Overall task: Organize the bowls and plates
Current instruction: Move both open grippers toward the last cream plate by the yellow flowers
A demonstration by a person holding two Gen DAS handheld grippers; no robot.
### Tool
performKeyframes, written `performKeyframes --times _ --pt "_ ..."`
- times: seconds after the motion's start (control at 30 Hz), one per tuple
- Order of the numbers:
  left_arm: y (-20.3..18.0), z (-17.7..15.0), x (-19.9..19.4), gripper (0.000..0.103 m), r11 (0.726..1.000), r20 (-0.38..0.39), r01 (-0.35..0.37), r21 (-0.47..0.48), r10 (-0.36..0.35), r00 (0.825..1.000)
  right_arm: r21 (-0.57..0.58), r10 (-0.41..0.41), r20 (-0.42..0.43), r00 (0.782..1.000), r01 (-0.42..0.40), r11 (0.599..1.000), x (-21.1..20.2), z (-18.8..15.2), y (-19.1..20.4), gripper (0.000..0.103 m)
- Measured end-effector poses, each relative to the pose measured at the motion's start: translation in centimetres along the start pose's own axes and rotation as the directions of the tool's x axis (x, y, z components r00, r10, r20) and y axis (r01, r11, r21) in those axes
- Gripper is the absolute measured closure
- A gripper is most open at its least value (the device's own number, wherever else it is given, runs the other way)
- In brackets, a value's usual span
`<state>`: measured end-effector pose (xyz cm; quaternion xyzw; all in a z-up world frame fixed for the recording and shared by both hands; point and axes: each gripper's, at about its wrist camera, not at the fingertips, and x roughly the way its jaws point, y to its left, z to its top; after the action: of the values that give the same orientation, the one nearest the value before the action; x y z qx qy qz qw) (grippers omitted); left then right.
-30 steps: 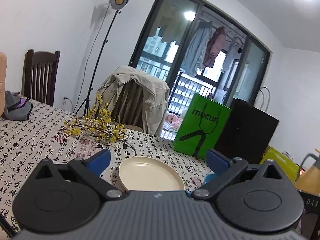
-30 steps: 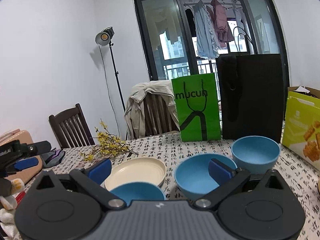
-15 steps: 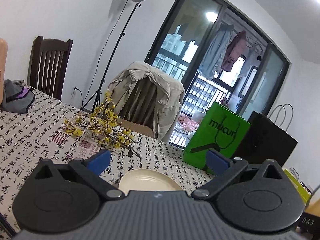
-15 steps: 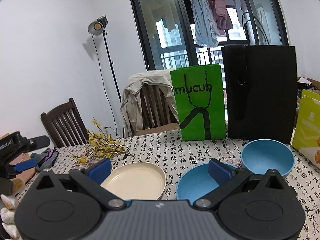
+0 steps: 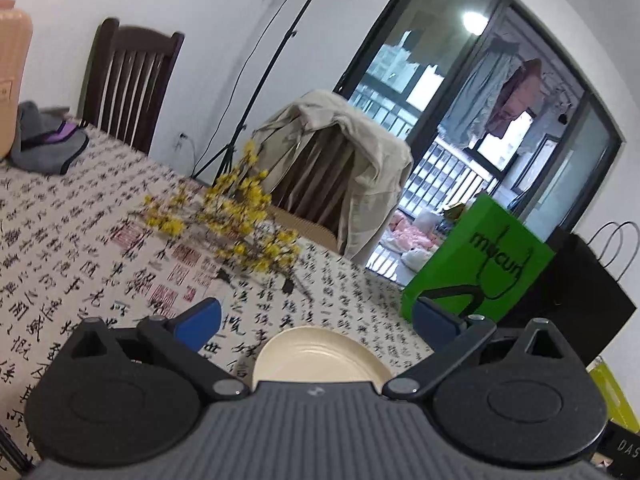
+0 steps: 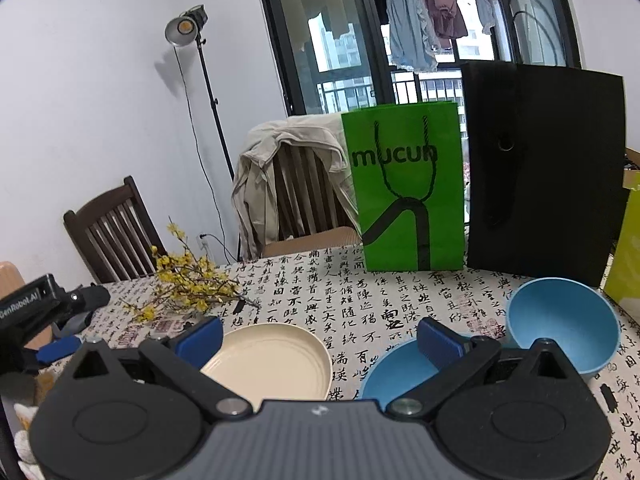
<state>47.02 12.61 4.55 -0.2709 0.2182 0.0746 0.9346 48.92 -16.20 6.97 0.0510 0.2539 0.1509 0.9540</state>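
Calligraphy-printed cloth covers the tabletop [image 6: 360, 300], whose near edge is hidden in both views behind the dark tool bodies. At its far edge stand a black paper bag [image 6: 544, 168], cut off on the right in the left wrist view, and a green paper bag [image 6: 404, 188]; a yellow-green box [image 6: 628, 248] is cropped by the frame. Behind the far edge, a jacket-draped chair [image 6: 292, 176] and a dark wooden chair [image 6: 112, 232] close that side.

The cream plate [image 6: 272, 360] lies flat near the middle of the cloth, its near rim covered by the right tongs [image 6: 320, 338]; in the left wrist view only its far half shows above the left tongs [image 5: 316, 318]. To its right sits a blue bowl [image 6: 392, 376], partly masked by the right blue fingertip, and further right a second blue bowl [image 6: 560, 320], tilted toward the camera, apart from the first. A spray of yellow flowers [image 6: 188, 284] lies left of the plate, blurred in the left wrist view.

Both tongs are spread wide and grip nothing. The left tool also shows at the left edge of the right wrist view, mostly cropped. Bare cloth lies open between the plate, the flowers and the bags.
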Motion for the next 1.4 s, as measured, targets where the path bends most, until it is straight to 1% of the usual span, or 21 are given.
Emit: performKeyframes --times 0.17,0.27,0.33,0.47,0.6,0.7,0.8,1.03,1.1,1.13,1.17,1.23,1.27,1.37,1.4 --pt "1.1 -0.4 1.8 0.0 0.999 -0.059 -0.026 -0.019 0.025 0.998 0.004 -0.007 -0.022 1.0 0.007 1.0 1.8 -0.1 0.7 0.0" --pt "0.9 -0.6 2.3 0.0 0.999 -0.074 -0.041 -0.009 0.04 0.996 0.005 -0.008 -0.038 0.999 0.009 1.0 2.9 -0.1 1.1 0.0" --pt "1.1 -0.8 2.6 0.0 0.998 -0.091 -0.051 -0.022 0.049 0.995 0.004 -0.015 -0.048 0.999 0.015 1.0 3.5 -0.2 1.3 0.0" --pt "1.9 -1.0 3.6 0.0 0.996 -0.153 -0.071 -0.063 0.061 0.986 -0.019 -0.026 -0.08 0.996 0.025 1.0 4.7 -0.2 1.9 0.0" --pt "2.7 -1.1 4.5 0.0 0.99 -0.196 -0.111 -0.086 0.092 0.976 -0.047 -0.042 -0.107 0.993 0.037 0.998 5.6 -0.1 2.5 0.0" --pt "3.2 -1.2 5.1 0.0 0.987 -0.222 -0.127 -0.1 0.102 0.97 -0.07 -0.053 -0.121 0.991 0.045 0.997 6.3 0.0 2.9 0.0" --pt "3.4 -1.3 5.5 0.0 0.985 -0.233 -0.142 -0.094 0.117 0.965 -0.096 -0.058 -0.158 0.986 0.043 0.994 7.5 0.1 3.3 0.0" --pt "3.6 -1.9 6.9 0.0 0.986 -0.26 -0.155 -0.069 0.132 0.957 -0.137 -0.087 -0.243 0.966 0.055 0.989 10.7 0.2 3.9 0.014" --pt "3.5 -2.1 7.2 0.0 0.987 -0.265 -0.148 -0.058 0.128 0.956 -0.137 -0.1 -0.275 0.956 0.064 0.988 11.6 0.1 3.8 0.018" --pt "3.3 -2.3 7.3 0.0 0.987 -0.266 -0.152 -0.046 0.135 0.955 -0.128 -0.097 -0.292 0.952 0.062 0.99 11.9 0.0 3.8 0.024" --pt "3.0 -2.5 7.4 0.0 0.988 -0.264 -0.152 -0.033 0.138 0.955 -0.124 -0.089 -0.309 0.947 0.053 0.991 12.3 -0.2 3.8 0.032" --pt "2.6 -2.9 7.7 0.0 0.99 -0.262 -0.144 -0.007 0.137 0.955 -0.14 -0.098 -0.325 0.94 0.055 0.989 13.0 -0.5 3.9 0.039" --pt "2.5 -3.1 7.8 0.001 0.99 -0.261 -0.143 0.002 0.139 0.955 -0.15 -0.11 -0.332 0.937 0.062 0.987 13.4 -0.7 3.9 0.041" --pt "2.3 -3.5 8.1 0.001 0.988 -0.258 -0.154 0.023 0.155 0.954 -0.166 -0.129 -0.351 0.927 0.074 0.983 14.3 -1.0 4.0 0.042" --pt "2.3 -3.7 8.3 0.003 0.987 -0.261 -0.161 0.027 0.162 0.952 -0.171 -0.134 -0.361 0.923 0.076 0.982 14.7 -1.0 4.0 0.043"
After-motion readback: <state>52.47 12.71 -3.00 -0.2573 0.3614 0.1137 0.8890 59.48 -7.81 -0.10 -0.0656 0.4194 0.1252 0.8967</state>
